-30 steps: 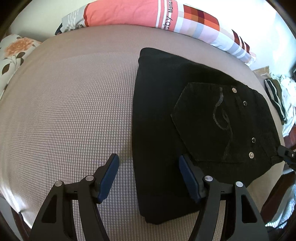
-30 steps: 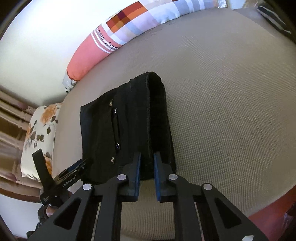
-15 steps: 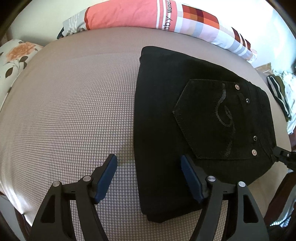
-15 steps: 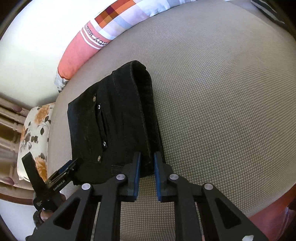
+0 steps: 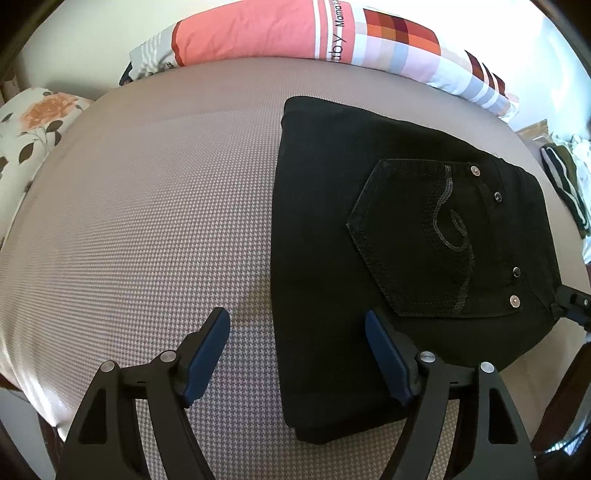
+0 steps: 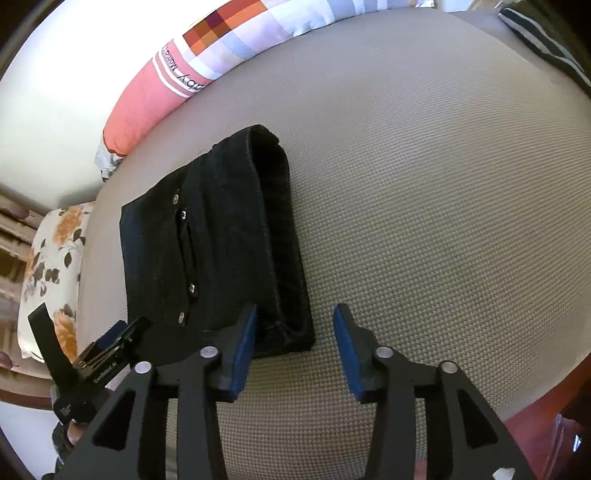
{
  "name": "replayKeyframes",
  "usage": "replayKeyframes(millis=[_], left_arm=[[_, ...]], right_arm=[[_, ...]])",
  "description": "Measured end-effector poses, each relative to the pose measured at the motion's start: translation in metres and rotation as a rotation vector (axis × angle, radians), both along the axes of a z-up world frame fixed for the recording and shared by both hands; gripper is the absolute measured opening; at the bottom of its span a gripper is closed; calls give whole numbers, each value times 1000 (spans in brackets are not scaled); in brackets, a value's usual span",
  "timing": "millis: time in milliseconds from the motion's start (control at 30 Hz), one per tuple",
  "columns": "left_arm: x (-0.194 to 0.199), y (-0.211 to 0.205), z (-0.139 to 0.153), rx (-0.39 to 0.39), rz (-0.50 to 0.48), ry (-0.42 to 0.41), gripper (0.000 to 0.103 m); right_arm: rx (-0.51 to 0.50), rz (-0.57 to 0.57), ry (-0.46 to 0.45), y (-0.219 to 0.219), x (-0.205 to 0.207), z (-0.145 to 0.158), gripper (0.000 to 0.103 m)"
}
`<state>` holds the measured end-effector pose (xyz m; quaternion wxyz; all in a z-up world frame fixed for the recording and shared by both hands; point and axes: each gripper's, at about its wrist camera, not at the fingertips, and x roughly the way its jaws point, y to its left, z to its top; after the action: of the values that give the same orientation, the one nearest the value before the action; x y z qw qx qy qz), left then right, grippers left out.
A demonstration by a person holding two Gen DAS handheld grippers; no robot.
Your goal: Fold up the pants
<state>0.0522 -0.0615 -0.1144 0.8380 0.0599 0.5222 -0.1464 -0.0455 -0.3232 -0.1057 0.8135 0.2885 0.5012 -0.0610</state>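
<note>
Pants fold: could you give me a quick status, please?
Both grippers open: left gripper and right gripper jaws just opening. Black pants folded flat on mattress. Nothing obstructing.

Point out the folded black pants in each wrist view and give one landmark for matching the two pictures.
Left wrist: pants fill the right half, pocket up, on the bed.
Right wrist: pants lie left of centre, folded edge facing right.
Shared landmark: the pink striped pillow along the bed's far edge.
</note>
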Motion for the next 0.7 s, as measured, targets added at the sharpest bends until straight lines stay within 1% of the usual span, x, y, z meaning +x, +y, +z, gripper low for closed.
replayKeyframes(millis=[167,333,500,700], left_arm=[[-1,-2,1,25,-4,-11,77],[0,-4,3,44,-14,-18,77],[0,-7,4,60,-22,-24,77],[0,-7,4,66,-28,-21,77]], right_arm=[[-1,3,-8,-1,2,4,45],[-13,19,-21,1,8,9,50],[-49,49,-27,5,17,12,55],[-63,80,-26,10,33,11,57]])
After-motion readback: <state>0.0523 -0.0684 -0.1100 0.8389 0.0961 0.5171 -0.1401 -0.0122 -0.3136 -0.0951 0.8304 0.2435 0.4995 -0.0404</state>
